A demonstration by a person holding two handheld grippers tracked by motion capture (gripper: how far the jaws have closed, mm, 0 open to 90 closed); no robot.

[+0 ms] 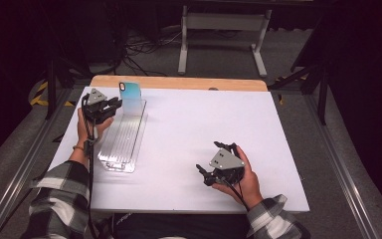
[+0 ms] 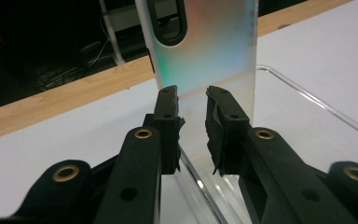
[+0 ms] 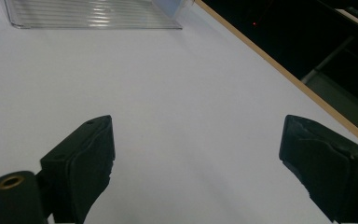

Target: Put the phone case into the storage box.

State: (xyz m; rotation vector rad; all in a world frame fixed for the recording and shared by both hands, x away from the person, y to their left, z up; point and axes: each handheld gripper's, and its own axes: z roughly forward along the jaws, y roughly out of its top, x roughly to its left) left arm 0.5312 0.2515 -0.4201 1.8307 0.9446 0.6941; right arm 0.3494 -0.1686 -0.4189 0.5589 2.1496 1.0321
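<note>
The left gripper (image 1: 110, 105) reaches level toward the far end of the clear ridged tray (image 1: 124, 134), its jaws nearly closed just short of the iridescent phone case (image 1: 130, 93); whether the pads touch it I cannot tell. The case stands upright at that end, long axis vertical, camera cutout uppermost, its top cut off in the left gripper view. The right gripper (image 1: 205, 174) rests low on the white table (image 1: 204, 119), jaws wide apart and empty.

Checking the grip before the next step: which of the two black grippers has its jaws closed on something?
The left gripper, at the far end of the clear ribbed plastic tray, pinches the upright iridescent phone case. The right gripper sits open over the white table.
</note>
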